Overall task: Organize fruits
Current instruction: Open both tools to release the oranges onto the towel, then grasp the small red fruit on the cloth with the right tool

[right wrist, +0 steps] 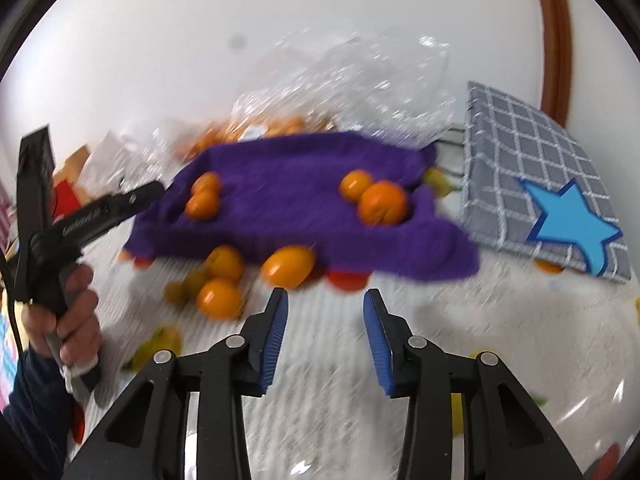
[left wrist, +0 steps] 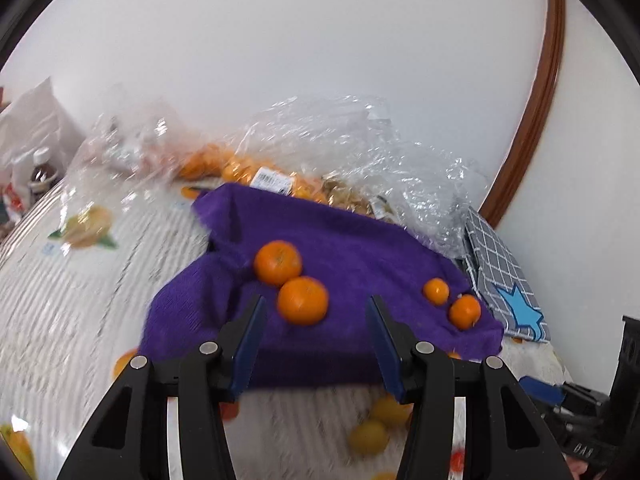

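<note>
Two cameras look over one white ribbed tablecloth printed with fruit (left wrist: 72,312), and the biggest thing on it is a crumpled purple towel (left wrist: 344,248), which I judge is laid out as the sorting ground for the fruit. Behind it, toward twelve o'clock, lies a clear crinkled plastic bag (left wrist: 352,140) with more orange fruit inside, probably the supply. At three o'clock of the towel lies a grey checked fabric pouch with a blue star (right wrist: 532,168).

On the towel the left wrist view shows a pair of large round oranges (left wrist: 290,280) touching each other, and at about three o'clock of them a pair of smaller oranges (left wrist: 450,302) close together; the grouping by size looks deliberate. The left gripper (left wrist: 316,344) hangs over the towel's near edge with its blue pads apart and nothing between them, the nearer large orange just beyond its tips.

The right gripper (right wrist: 325,336) is likewise parted and empty, hovering above bare cloth at six o'clock of the towel.

Only the right wrist view shows clearly the loose oranges and yellow fruit (right wrist: 256,276) off the towel's near edge, seemingly still unsorted, and at nine o'clock the person's hand (right wrist: 68,320) gripping the other tool's handle. Only the left view shows the small brown bottle (left wrist: 40,172) at ten o'clock.
</note>
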Demonstrator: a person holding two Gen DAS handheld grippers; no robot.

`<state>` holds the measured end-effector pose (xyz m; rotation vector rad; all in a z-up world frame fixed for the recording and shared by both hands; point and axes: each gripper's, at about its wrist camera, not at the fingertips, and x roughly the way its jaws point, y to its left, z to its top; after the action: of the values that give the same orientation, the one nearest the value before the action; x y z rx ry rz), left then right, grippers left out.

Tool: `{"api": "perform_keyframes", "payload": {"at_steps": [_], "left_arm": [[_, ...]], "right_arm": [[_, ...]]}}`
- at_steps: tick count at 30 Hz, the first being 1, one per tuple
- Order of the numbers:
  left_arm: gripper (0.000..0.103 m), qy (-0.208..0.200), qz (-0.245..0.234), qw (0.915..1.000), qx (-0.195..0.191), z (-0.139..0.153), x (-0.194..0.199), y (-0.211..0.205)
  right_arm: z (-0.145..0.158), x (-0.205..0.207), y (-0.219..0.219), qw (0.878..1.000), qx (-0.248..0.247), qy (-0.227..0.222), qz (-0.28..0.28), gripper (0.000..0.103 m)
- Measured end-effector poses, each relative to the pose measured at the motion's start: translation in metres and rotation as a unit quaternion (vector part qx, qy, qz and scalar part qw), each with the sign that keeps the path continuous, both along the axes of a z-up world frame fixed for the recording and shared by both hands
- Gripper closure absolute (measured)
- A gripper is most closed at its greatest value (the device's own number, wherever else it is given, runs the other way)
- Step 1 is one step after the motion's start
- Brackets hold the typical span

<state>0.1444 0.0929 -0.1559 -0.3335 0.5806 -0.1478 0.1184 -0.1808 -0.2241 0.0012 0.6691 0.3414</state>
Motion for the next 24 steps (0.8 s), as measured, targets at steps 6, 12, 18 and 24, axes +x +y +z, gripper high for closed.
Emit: {"api": "perform_keyframes", "payload": {"at_steps": [6,12,18,24], "left_arm": [[0.055,0.028,0.028,0.9990,-0.022,-0.010,-0.035,0.023],[0.055,0.047,0.044,0.9970,-0.044,-0.019,-0.045,0.038],[0.055,0.058,0.031,0.9966,-0.050,-0.023,-0.041,0.034],[0.055,0.062,-0.029,0.9975,-0.017,-0.025,-0.038,0.007]], "right_arm": [[-0.014,-0.027,0.025,0.998,0.019,0.013,0.057,0.063],[-0.028,-0.027,0.054,0.996,-0.004,0.026,0.083,0.063],[-0.035,-0.020,0.062,0.996,-0.023,0.042,0.080,0.080],[-0.033,-0.015,0.043,0.998,-0.001,0.037,0.054,0.080]]}}
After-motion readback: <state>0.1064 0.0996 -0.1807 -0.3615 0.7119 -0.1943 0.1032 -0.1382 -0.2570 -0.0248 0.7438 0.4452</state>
